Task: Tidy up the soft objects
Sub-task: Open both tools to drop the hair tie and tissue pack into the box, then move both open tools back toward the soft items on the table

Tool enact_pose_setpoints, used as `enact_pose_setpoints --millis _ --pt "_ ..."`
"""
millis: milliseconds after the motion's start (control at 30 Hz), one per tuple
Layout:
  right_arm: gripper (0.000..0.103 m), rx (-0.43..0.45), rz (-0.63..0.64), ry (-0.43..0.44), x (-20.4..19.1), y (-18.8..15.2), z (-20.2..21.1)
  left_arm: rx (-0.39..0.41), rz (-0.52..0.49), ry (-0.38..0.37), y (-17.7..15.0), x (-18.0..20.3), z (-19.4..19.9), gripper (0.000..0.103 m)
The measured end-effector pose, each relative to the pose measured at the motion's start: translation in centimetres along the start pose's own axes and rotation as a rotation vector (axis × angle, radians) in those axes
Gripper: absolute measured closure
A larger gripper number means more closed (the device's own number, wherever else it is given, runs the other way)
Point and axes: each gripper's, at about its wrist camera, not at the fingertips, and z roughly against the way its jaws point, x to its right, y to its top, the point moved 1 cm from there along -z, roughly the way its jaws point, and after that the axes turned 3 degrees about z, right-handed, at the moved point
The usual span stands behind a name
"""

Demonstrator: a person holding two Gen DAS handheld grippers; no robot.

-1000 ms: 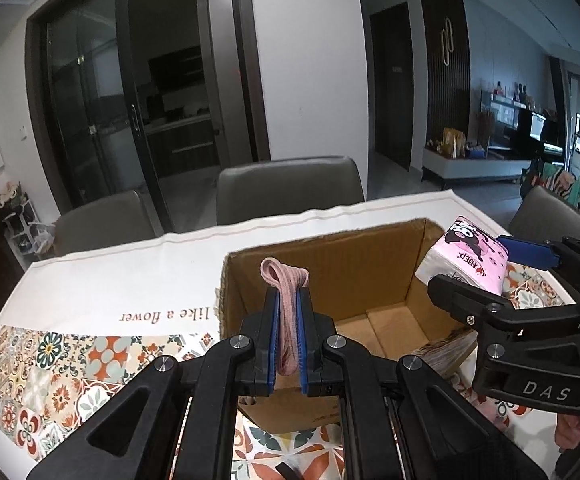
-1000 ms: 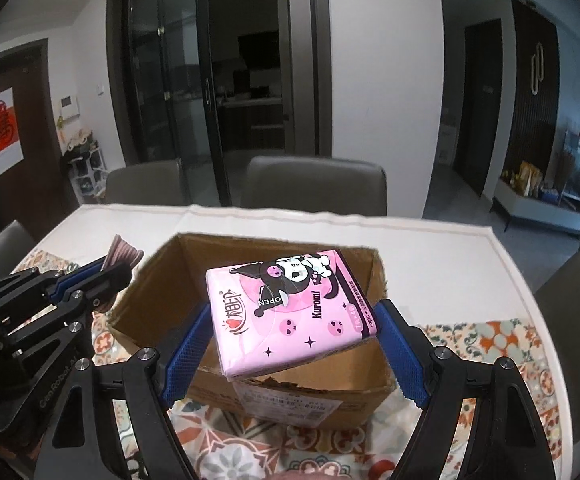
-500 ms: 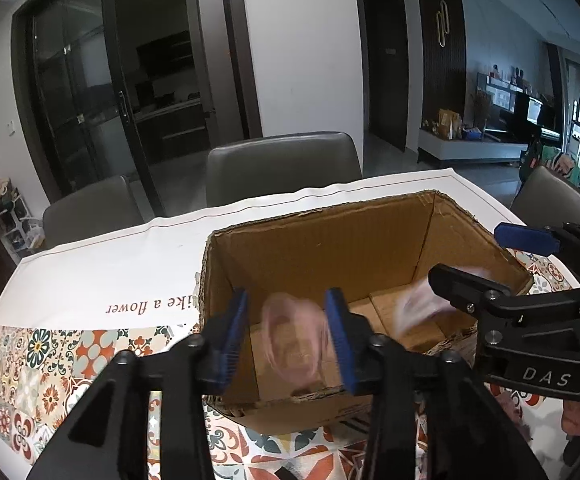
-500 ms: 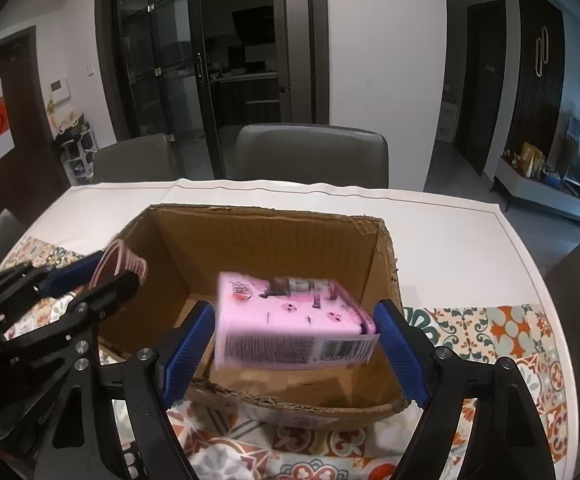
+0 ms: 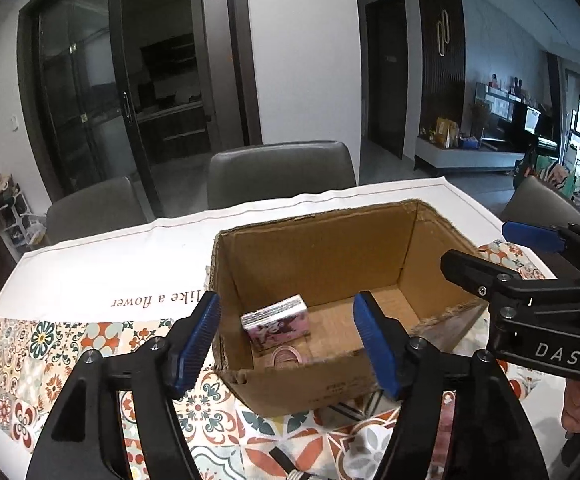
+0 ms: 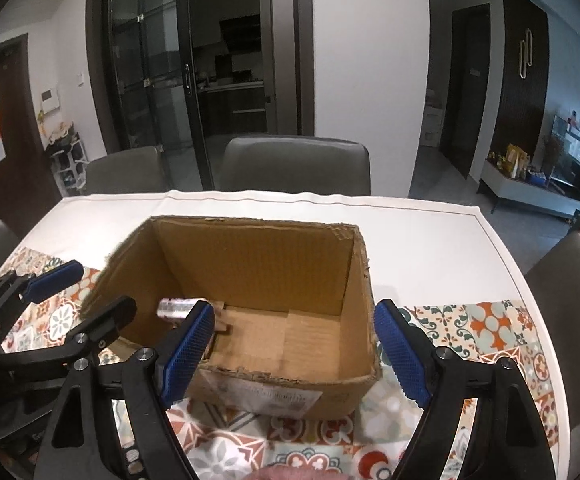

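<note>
An open cardboard box (image 5: 322, 240) stands on the patterned tablecloth; it also shows in the right wrist view (image 6: 257, 256). Inside, at its left end, a pink tissue pack (image 5: 275, 322) stands on edge, and a pink hair band (image 5: 285, 358) lies in front of it. In the right wrist view only a sliver of the pack (image 6: 177, 308) shows. My left gripper (image 5: 294, 344) is open and empty over the box's near wall. My right gripper (image 6: 294, 354) is open and empty, straddling the near wall; it also shows in the left wrist view (image 5: 502, 256).
The table (image 6: 430, 232) carries a white runner with tiled pattern cloth (image 5: 49, 344). Grey chairs (image 5: 281, 176) stand along the far side and another (image 6: 570, 280) at the right. A pink thing (image 6: 290, 474) shows at the bottom edge of the right wrist view.
Both grippers opened. The hair band dropped from the left gripper and the tissue pack from the right gripper; both now lie in the box.
</note>
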Motion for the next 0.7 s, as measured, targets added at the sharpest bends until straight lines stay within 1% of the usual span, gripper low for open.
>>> enact_pose_setpoints --millis 333,533,700 --pt "0.02 0.077 0.014 -0.045 -0.4 -0.2 4.8 0.044 0.003 0.026 -0.3 -0.1 4.2 0.029" --pt "0.02 0.104 0.003 -0.043 -0.7 -0.7 7.3 0.066 0.001 0.04 -1.3 -0.3 6.8 0.026" --pt "0.02 0.117 0.005 -0.043 -1.7 -1.5 9.1 0.075 0.004 0.047 -2.5 -0.7 8.6 0.026"
